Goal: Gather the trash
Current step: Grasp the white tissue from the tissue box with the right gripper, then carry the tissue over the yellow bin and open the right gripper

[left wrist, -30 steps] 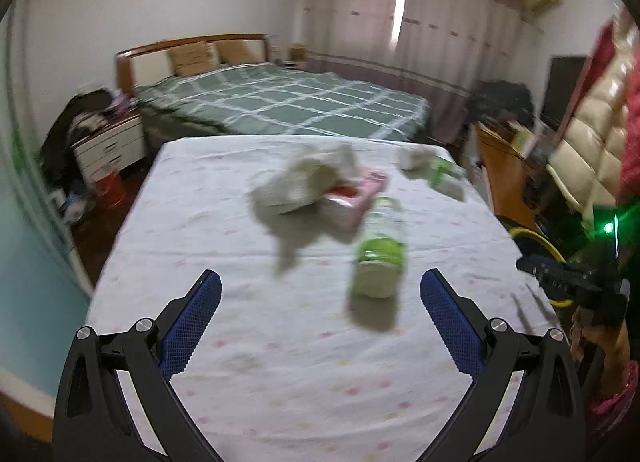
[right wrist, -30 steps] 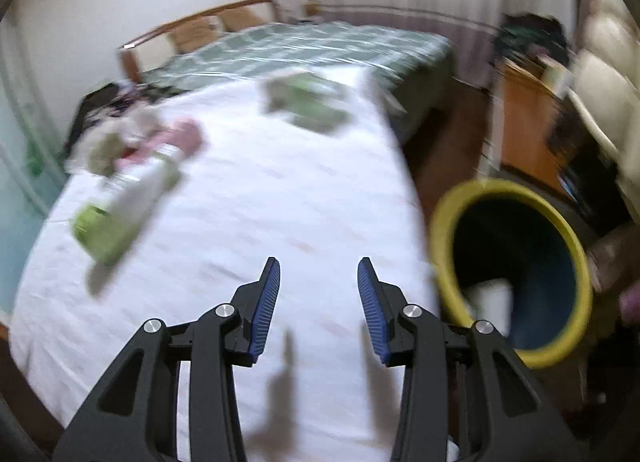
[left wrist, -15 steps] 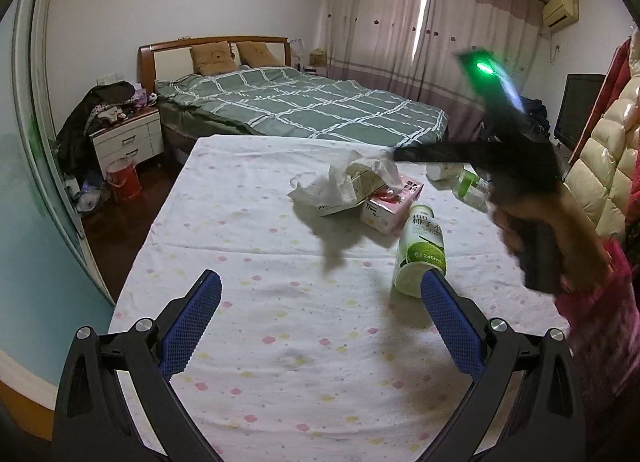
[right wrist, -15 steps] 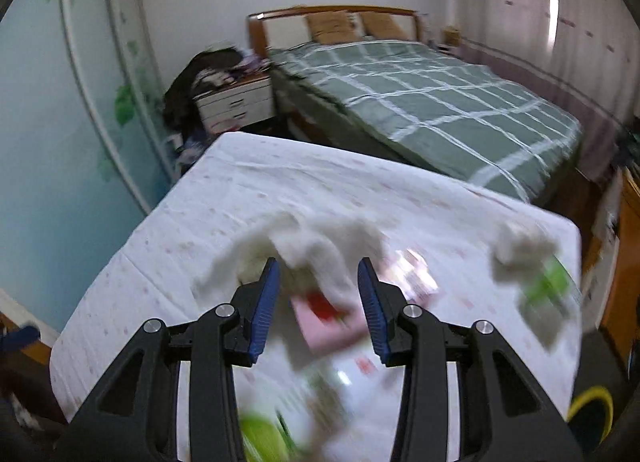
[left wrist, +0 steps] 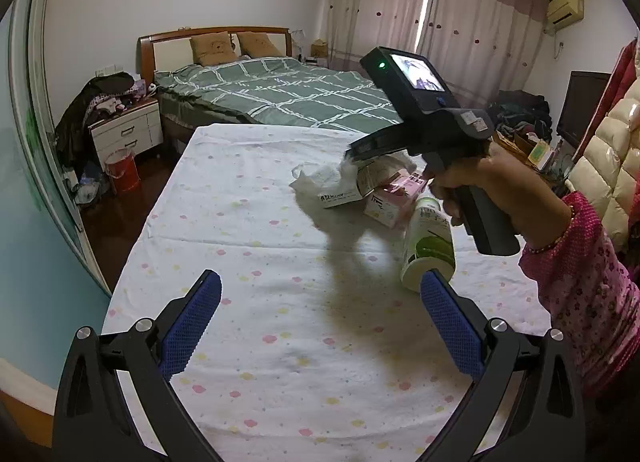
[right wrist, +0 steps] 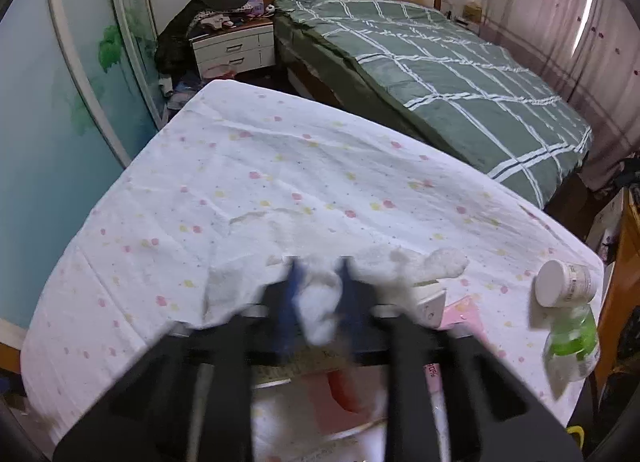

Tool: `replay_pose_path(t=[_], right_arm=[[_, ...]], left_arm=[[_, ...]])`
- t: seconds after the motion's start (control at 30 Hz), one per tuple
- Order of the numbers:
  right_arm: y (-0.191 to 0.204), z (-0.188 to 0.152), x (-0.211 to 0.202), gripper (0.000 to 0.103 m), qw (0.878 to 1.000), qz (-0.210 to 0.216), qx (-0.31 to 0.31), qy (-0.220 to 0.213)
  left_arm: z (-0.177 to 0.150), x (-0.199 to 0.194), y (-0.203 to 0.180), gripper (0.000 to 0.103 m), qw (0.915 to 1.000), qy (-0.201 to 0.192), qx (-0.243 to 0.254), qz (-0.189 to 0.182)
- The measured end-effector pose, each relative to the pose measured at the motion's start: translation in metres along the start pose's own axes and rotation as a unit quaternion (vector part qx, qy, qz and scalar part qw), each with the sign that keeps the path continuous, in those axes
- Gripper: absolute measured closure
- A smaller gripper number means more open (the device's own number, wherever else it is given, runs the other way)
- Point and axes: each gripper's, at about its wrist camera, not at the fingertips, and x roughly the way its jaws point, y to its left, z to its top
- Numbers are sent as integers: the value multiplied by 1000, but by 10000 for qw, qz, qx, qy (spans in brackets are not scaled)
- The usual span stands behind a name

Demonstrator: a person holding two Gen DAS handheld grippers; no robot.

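Since a second ago: your right gripper has swung from the yellow-rimmed bin to the trash pile, and its view now blurs at the fingers.
Right claw: your blue fingers sit on either side of a crumpled white tissue at bottom centre; whether they press it, you cannot tell through the blur.
Tissue look: soft, wrinkled, bright white, part of a larger wad spreading left and right.
Right hand: seen from your left camera at middle right, your right hand grips the handle.
Left claw: your left gripper is spread wide above the dotted sheet, holding nothing.
Other trash: pink carton beside the wad; green-label bottle lying at lower right of it.
Far right, right view: clear bottle with white cap.
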Motion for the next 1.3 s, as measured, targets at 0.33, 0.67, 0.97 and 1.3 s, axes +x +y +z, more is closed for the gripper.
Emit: replay_pose_path(t=[0.33, 0.67, 0.97, 1.3], right_arm=[[-15, 5, -78, 96, 9948, 397, 313, -883], [-63, -34, -199, 96, 9791, 429, 671, -1869], [-151, -141, -268, 96, 9672, -547, 1392, -2052], [-258, -272, -254, 96, 9373, -1631, 2776, -1335]], left_arm=[[-1, 2, -5, 5, 10000, 7, 49, -56], [-1, 0, -16, 5, 9997, 22, 149, -210], [2, 10, -44, 5, 9981, 103, 356, -484], [6, 27, -87, 5, 9946, 250, 647, -774]])
